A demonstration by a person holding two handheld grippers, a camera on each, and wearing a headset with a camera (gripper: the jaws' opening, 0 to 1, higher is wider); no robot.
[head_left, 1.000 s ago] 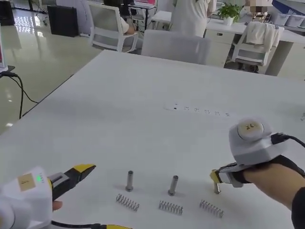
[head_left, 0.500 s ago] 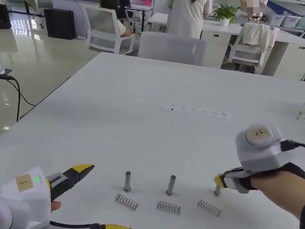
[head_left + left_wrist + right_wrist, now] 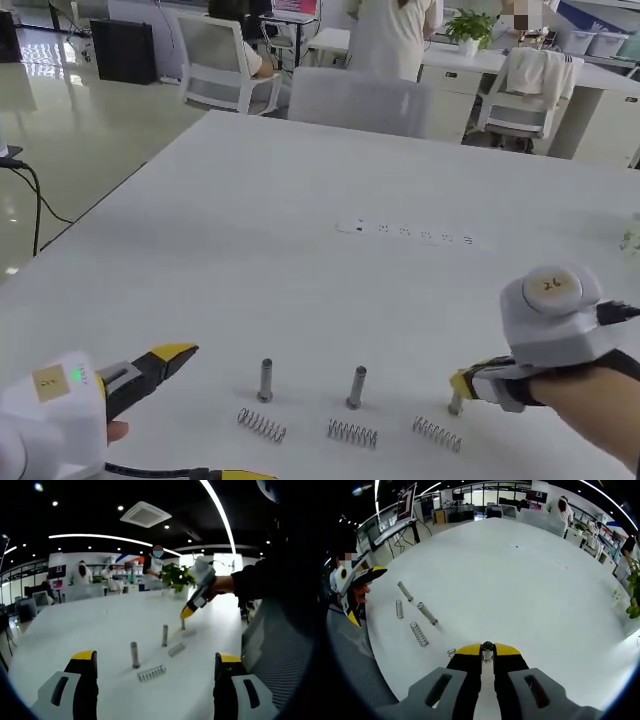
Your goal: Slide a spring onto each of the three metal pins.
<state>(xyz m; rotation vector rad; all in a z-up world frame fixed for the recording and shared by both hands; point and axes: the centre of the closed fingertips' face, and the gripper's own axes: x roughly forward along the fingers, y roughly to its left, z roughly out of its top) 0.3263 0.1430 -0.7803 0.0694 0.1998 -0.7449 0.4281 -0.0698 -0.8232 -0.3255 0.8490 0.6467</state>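
Three short metal pins stand upright in a row on the white table: left pin (image 3: 265,380), middle pin (image 3: 356,387), right pin (image 3: 455,403). A spring lies flat in front of each: left spring (image 3: 261,425), middle spring (image 3: 352,434), right spring (image 3: 437,435). My right gripper (image 3: 460,384) is shut on the top of the right pin (image 3: 487,652), its yellow tips (image 3: 487,649) pressed on both sides. My left gripper (image 3: 205,415) is open at the lower left, left of the left pin (image 3: 134,655), with nothing between its tips (image 3: 156,657).
The white table (image 3: 300,230) stretches far ahead, with a small row of sockets (image 3: 405,231) at mid-table. Office chairs (image 3: 220,60) and a person stand beyond the far edge. The near table edge lies just below the springs.
The head camera has shifted slightly. My right hand has drifted a little to the right while its gripper stays at the right pin. The left gripper, pins and springs have not moved.
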